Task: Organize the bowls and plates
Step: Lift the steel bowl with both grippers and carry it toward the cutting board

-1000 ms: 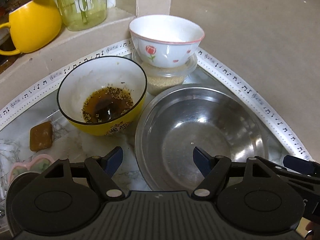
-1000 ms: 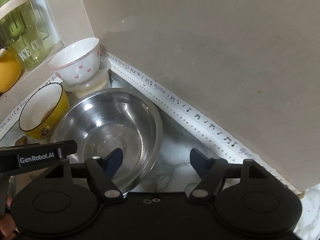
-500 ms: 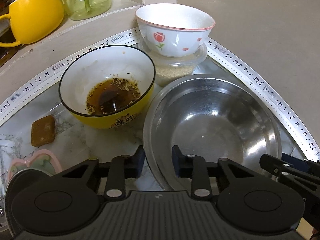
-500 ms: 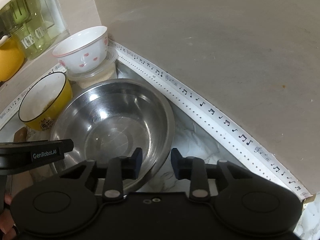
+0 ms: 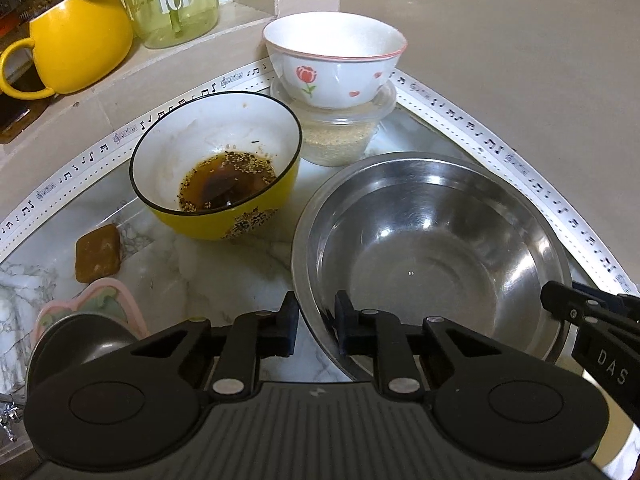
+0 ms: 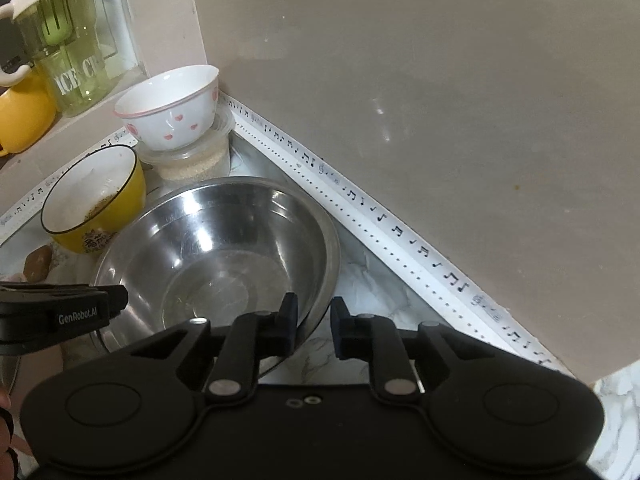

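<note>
Far left on the ledge sits a yellow mug (image 5: 76, 40) beside a green drinking jug (image 5: 172, 0), both well clear of the action. Down on the marble desk (image 5: 224, 272) there's a brown block (image 5: 98, 253), then the yellow bowl (image 5: 216, 164) with dark sauce and seeds pooled in its bottom. Behind it, the rose-patterned bowl (image 5: 334, 66) perches on a lidded plastic tub (image 5: 340, 136) of grains.

Now the main event: the steel bowl (image 5: 432, 256) sits in the corner, near the yellow bowl. The left claw (image 5: 316, 328) has just been closing and straddles the near-left rim, one finger inside, one outside. Over on the right, the right claw (image 6: 314, 326) has been closing too, clenched astride the near-right rim. Both look to be pinching that thin steel edge, though a sliver of gap shows at each pad.

Here's the worry: the rim is thin and slick, so an uneven lift could let it slip out of one claw and tip. A swing leftward might knock the yellow bowl and slop sauce across the desk. A nudge backward could topple the rose bowl off its tub.
</note>
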A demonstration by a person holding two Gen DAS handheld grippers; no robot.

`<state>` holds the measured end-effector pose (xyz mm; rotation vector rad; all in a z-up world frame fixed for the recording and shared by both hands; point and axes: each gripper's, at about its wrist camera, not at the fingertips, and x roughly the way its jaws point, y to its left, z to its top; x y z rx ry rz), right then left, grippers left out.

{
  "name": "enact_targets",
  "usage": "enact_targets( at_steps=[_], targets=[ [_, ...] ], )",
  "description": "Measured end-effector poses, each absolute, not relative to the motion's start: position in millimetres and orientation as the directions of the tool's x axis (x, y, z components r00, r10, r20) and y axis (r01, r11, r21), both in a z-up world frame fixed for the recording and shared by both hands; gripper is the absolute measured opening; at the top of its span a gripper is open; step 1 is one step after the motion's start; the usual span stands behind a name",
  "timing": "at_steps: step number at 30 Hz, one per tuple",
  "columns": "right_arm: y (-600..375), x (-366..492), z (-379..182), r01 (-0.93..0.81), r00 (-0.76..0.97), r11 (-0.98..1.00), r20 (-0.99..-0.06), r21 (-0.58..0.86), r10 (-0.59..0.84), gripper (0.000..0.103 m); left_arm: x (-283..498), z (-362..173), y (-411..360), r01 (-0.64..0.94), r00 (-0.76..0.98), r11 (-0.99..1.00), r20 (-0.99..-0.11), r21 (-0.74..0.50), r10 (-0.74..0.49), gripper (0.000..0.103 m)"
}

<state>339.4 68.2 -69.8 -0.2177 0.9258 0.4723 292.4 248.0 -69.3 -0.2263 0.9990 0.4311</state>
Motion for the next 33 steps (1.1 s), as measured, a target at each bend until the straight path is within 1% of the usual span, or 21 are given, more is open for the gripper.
enact_targets(
  at_steps=[9,19,24,33],
  targets=[
    [48.1,317.4,-45.8,-0.485,0.525,0.874,-0.79,0.028,0.317,0.018,261.9,-38.6,225.1,-0.393,0.498,0.919,-0.835,0.025,0.235,0.018],
    [11.6,274.8,-7.0,-0.472,0.575,0.881,-0.744,0.036,0.339,0.018,222.5,-0.7,188.2,-0.339,0.552,0.94,-0.803,0.03,0.224,0.018],
    [-10.0,258.4,8.0,-0.459,0.59,0.886,-0.725,0.061,0.355,0.018,203.6,13.4,171.7,-0.309,0.559,0.951,-0.809,-0.001,0.181,0.018],
    [-57.7,220.4,28.9,-0.424,0.635,0.903,-0.688,0.069,0.351,0.018,173.2,31.0,123.9,-0.227,0.609,0.974,-0.782,-0.01,0.134,0.019]
  ],
)
